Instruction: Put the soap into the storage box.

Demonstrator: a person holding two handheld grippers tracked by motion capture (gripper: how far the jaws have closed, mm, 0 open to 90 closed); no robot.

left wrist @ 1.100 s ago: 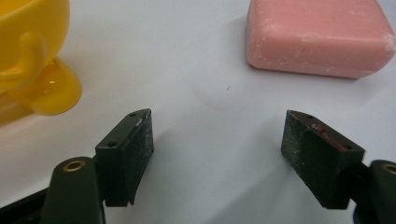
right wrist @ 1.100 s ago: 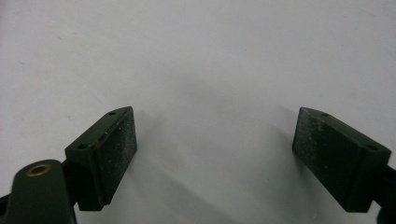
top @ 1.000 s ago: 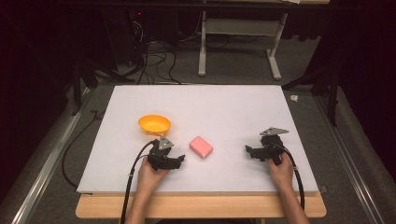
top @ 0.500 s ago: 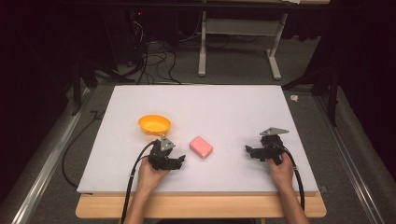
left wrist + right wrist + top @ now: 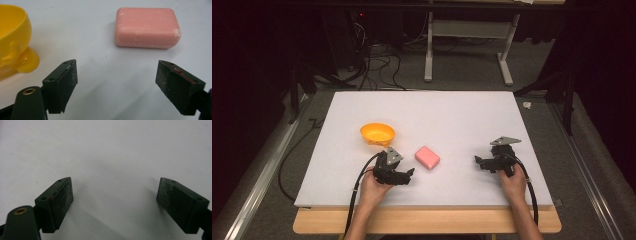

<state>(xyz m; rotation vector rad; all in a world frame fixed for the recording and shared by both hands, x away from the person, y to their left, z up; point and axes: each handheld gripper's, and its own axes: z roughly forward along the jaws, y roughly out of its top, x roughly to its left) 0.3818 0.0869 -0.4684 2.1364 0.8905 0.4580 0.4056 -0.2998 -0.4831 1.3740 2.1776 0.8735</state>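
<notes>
A pink bar of soap [image 5: 427,157] lies flat on the white board [image 5: 437,115], near the middle of its front half. An orange bowl [image 5: 377,134] stands to the soap's left. My left gripper [image 5: 408,175] rests low on the board just left of and nearer than the soap, jaws wide open and empty. In the left gripper view the soap [image 5: 147,27] lies ahead, slightly right of the gap, and the bowl [image 5: 15,37] is at the left edge. My right gripper [image 5: 479,163] sits at the front right, open and empty, over bare board [image 5: 105,150].
The white board lies on a wooden table whose front edge [image 5: 427,222] shows below the hands. Cables [image 5: 372,65] and a metal stand's legs [image 5: 467,55] are on the floor behind. A cable trails from each gripper toward the person.
</notes>
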